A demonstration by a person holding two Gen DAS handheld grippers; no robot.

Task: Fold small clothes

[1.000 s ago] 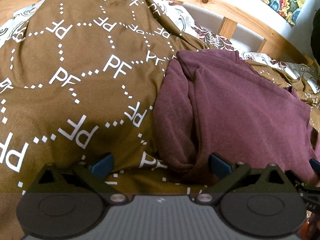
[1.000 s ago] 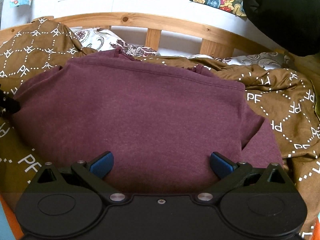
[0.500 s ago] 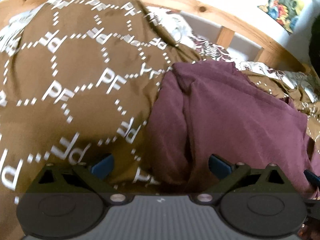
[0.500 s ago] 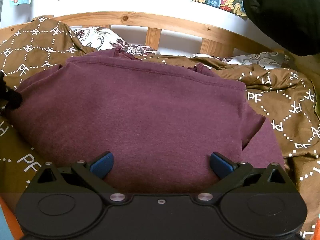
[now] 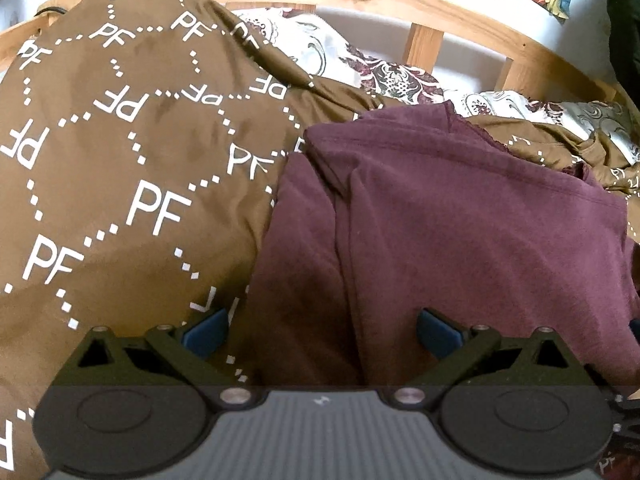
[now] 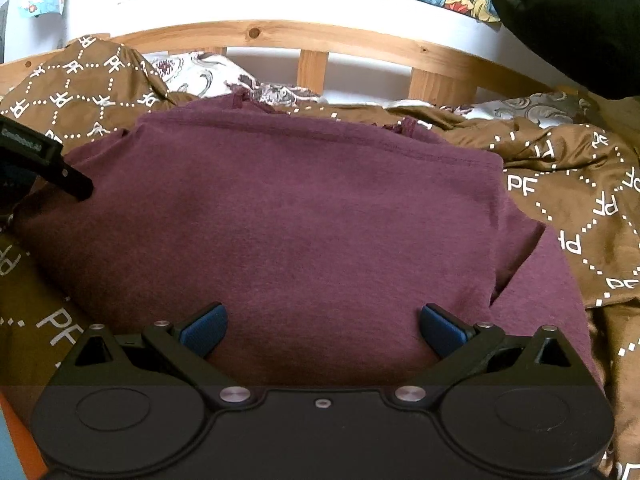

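Left wrist view: the left gripper (image 5: pixel 322 330), jaws spread and holding nothing, hovers at the left edge of the maroon garment (image 5: pixel 460 236), which lies folded on a brown "PF" duvet (image 5: pixel 120 160). The garment's near hem is hidden behind the gripper body.

Right wrist view: the right gripper (image 6: pixel 322 326), likewise spread and empty, faces the garment's (image 6: pixel 300 220) middle. A wooden bed frame (image 6: pixel 312 38) runs behind; a dark object (image 6: pixel 44 164) at the left border is cut off.
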